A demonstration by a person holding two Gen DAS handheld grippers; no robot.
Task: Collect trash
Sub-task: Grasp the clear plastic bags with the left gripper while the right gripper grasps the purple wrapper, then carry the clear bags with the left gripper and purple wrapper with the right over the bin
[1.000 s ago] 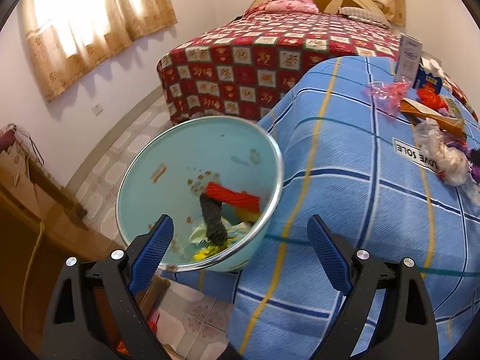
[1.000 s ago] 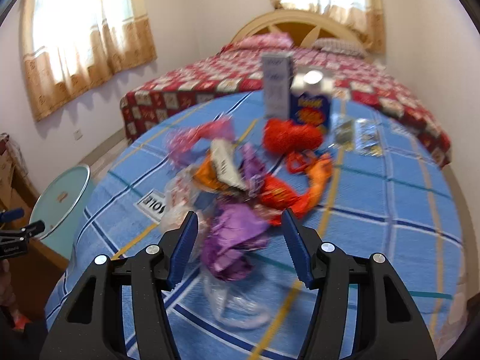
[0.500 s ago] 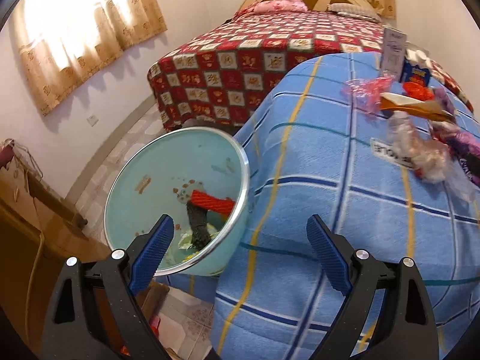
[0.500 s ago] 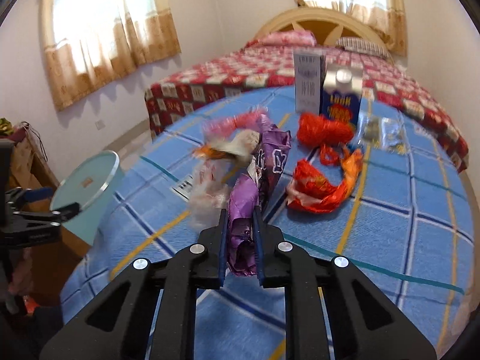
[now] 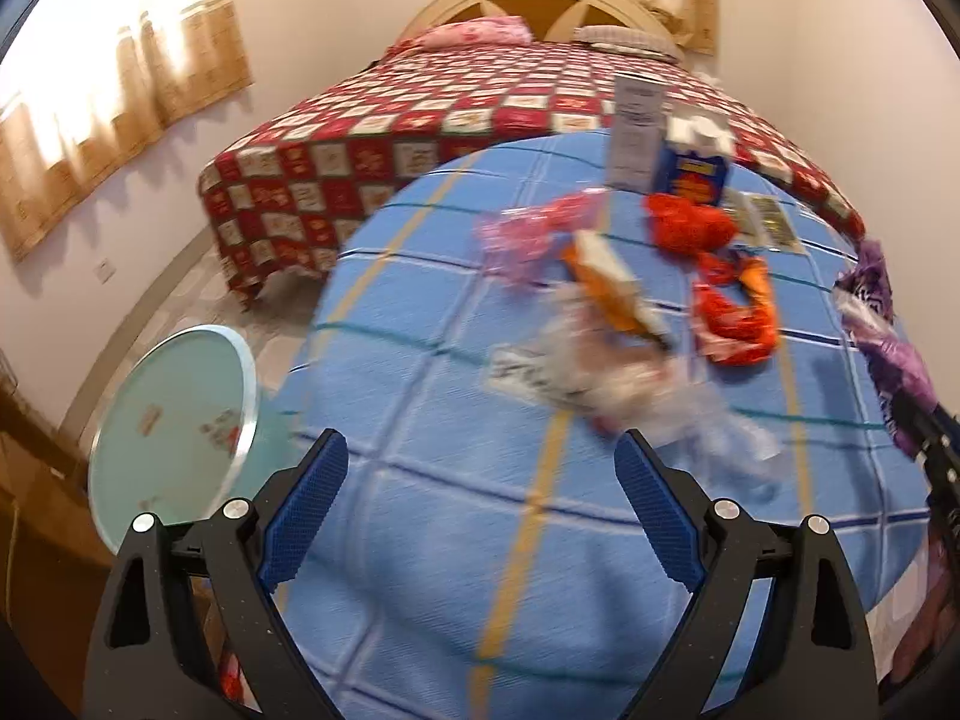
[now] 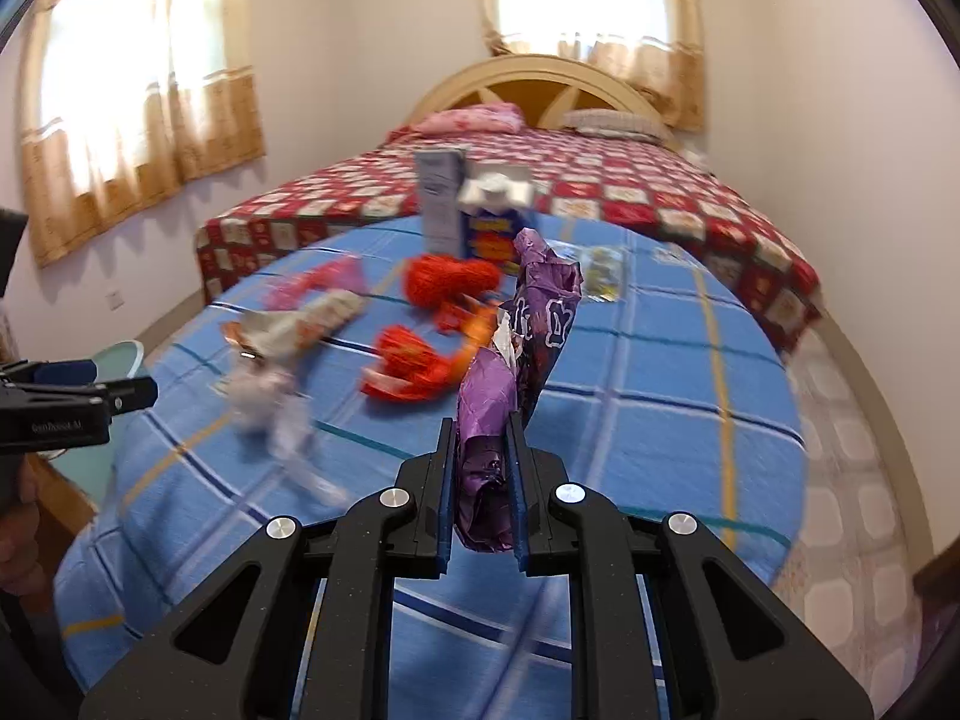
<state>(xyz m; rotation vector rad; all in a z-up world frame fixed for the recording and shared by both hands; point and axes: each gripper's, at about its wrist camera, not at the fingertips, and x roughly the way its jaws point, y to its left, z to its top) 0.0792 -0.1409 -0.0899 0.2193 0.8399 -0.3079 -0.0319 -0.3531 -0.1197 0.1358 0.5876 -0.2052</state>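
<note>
My right gripper (image 6: pixel 480 450) is shut on a crumpled purple wrapper (image 6: pixel 528 324), lifted above the blue checked table cloth (image 6: pixel 660 372); the same purple wrapper (image 5: pixel 882 324) shows at the right edge of the left wrist view. My left gripper (image 5: pixel 480 480) hangs open and empty over the table's near edge. Ahead of it lie a clear plastic wrapper (image 5: pixel 624 384), an orange packet (image 5: pixel 612 282), red wrappers (image 5: pixel 732 312) and a pink bag (image 5: pixel 534 228). The pale green bin (image 5: pixel 174 426) stands on the floor at the left, beside the table.
A white box (image 5: pixel 636 132) and a blue carton (image 5: pixel 693 165) stand upright at the table's far side, foil packets (image 5: pixel 762 222) next to them. A bed with a red checked cover (image 5: pixel 480 114) lies beyond. Wooden furniture (image 5: pixel 36 540) stands at the left by the bin.
The right gripper closed on the purple wrapper and lifted it off the table. The left gripper swung right, away from over the bin toward the trash pile.
</note>
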